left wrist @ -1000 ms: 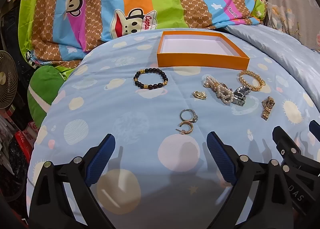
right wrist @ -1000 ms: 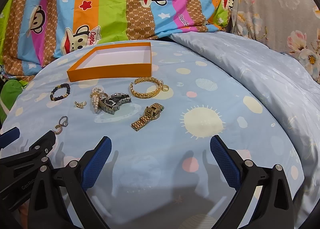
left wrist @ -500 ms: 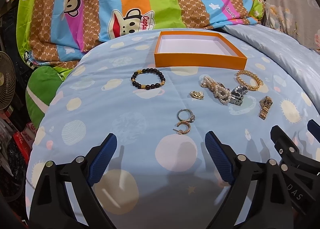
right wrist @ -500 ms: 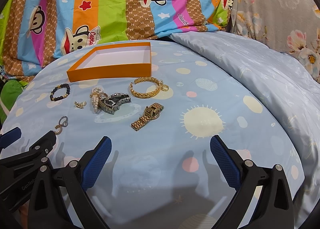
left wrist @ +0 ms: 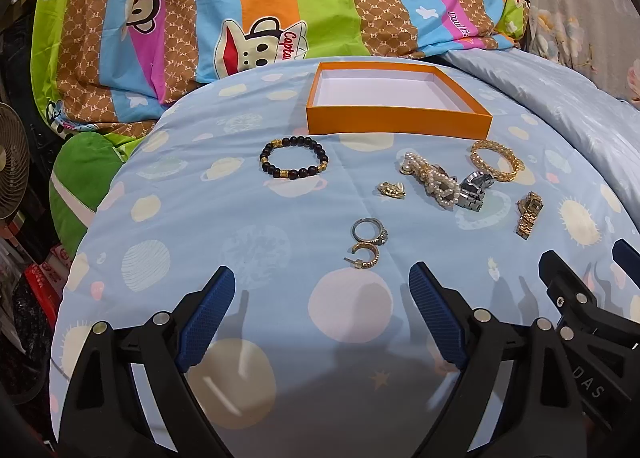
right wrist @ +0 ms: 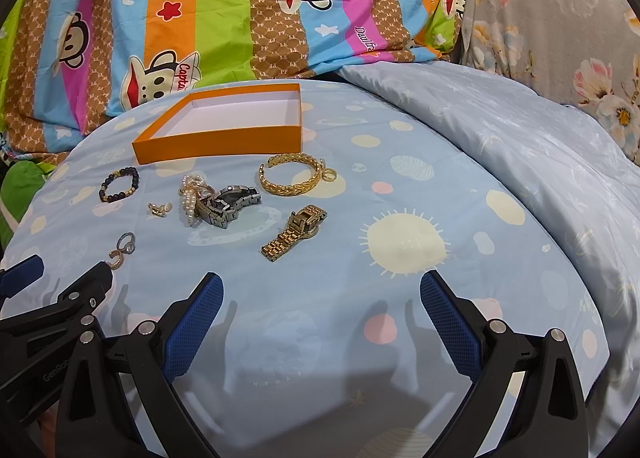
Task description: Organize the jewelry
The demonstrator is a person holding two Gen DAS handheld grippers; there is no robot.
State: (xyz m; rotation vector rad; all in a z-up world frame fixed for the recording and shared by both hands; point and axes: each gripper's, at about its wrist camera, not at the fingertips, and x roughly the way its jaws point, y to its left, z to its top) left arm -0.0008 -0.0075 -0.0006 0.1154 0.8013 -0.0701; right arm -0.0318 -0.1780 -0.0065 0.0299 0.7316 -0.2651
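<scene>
An empty orange box [left wrist: 398,124] [right wrist: 218,142] sits at the back of the blue bedspread. In front of it lie a black bead bracelet [left wrist: 294,163] [right wrist: 119,189], a small gold earring [left wrist: 391,190], a pearl strand [left wrist: 434,178] on a silver watch [left wrist: 474,188] [right wrist: 228,204], a gold bangle [left wrist: 496,161] [right wrist: 295,180], a gold watch [left wrist: 528,214] [right wrist: 294,232], and a silver ring [left wrist: 370,230] with a gold hoop earring [left wrist: 366,256]. My left gripper [left wrist: 322,298] is open and empty, just short of the hoop earring. My right gripper [right wrist: 322,300] is open and empty, short of the gold watch.
A striped monkey-print quilt [left wrist: 280,10] is piled behind the box. A floral cushion [right wrist: 560,18] is at the back right. A fan [left wrist: 12,170] and a green cushion [left wrist: 84,178] are off the bed's left edge. The bedspread rises in a fold at the right [right wrist: 520,130].
The left wrist view has drifted slightly, so the jewelry sits a little lower-left in it. The right gripper has not moved. Both stay open.
</scene>
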